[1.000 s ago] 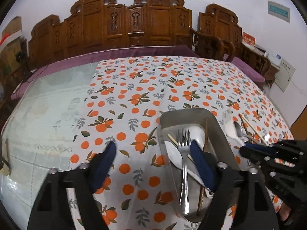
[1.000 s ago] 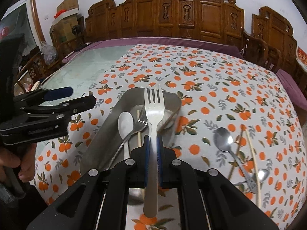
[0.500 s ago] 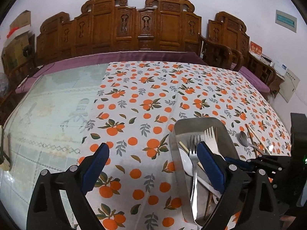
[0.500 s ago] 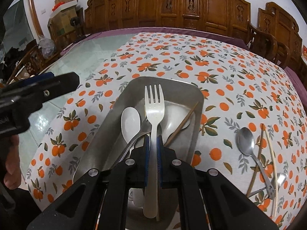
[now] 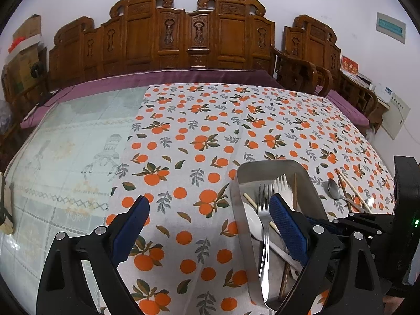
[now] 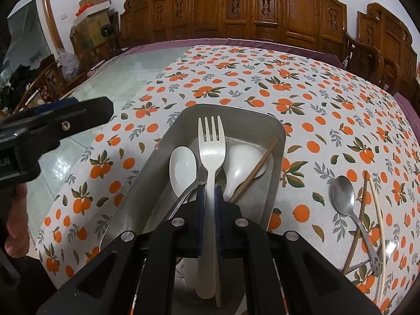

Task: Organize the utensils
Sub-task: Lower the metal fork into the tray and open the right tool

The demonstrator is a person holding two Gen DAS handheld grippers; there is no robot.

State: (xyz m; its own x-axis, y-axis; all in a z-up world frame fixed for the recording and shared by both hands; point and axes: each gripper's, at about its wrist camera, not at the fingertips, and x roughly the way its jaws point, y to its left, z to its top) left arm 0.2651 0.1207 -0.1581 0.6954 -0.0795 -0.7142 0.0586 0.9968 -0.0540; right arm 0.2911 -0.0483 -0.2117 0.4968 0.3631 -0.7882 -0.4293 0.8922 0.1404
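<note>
1 fork in hand: the white fork (image 6: 211, 157) is pinched by its handle in the right gripper (image 6: 210, 197), tines forward, poised over the metal tray (image 6: 278, 136); whether it touches the pile below I cannot tell
Handling: looks like light, stiff plastic with a smooth handle; likely to pivot if held far back, so a hold near the neck, as here, suits it best
Right jaws: nearly closed, pads pressed on both sides of the handle
Tray contents: a white spoon (image 6: 183, 168), a white ladle-like spoon (image 6: 240, 157), a steel fork (image 5: 264, 225) and a brown chopstick (image 6: 256, 173) lie crossed inside
Still loose: 1 steel spoon (image 6: 344, 197) and several chopsticks (image 6: 376, 204) on the bench right of the tray; thin and low, awkward to pinch; take the spoon at mid-handle
Left gripper (image 5: 210, 225): jaws wide apart, holding nothing; 1 pad over the tablecloth (image 5: 204, 141), the other above the tray
Bench: orange-print cloth beside a pale green cover
</note>
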